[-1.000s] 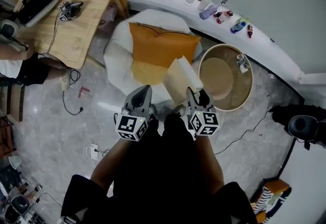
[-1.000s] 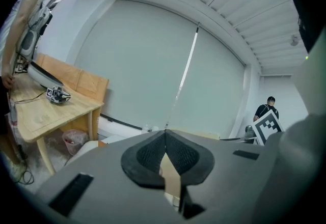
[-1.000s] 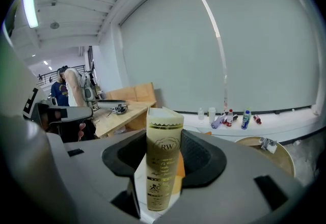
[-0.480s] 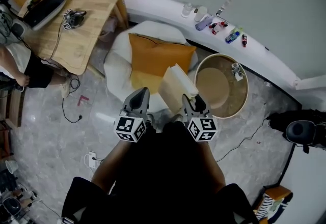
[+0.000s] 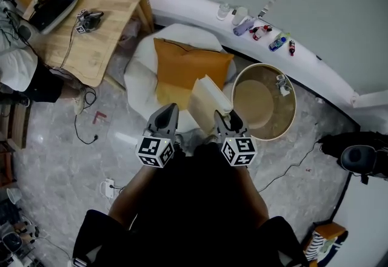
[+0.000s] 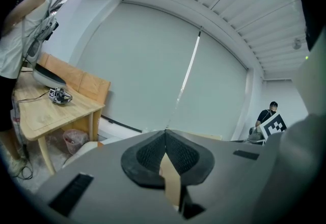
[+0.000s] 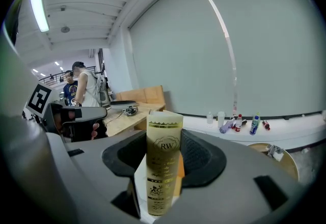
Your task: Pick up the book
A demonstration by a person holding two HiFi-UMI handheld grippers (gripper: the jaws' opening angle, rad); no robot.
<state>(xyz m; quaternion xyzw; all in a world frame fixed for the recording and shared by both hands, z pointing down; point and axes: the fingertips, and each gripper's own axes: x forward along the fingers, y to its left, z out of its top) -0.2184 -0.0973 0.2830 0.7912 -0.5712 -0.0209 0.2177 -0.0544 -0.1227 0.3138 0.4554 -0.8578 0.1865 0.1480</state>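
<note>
The book is cream with a gold spine and stands tilted above the front of a white seat. My right gripper is shut on its lower end. In the right gripper view the spine stands upright between the two dark pads of the right gripper, printed side facing the camera. My left gripper hangs just left of the book, apart from it. In the left gripper view the left gripper has its pads touching at the tips, with nothing between them.
An orange cushion lies on the white seat. A round wooden tub-shaped table stands to the right. Behind runs a white ledge with several bottles. A wooden table and a person are at far left.
My right gripper has lifted the book slightly off the seat. The left gripper has stayed beside it.
</note>
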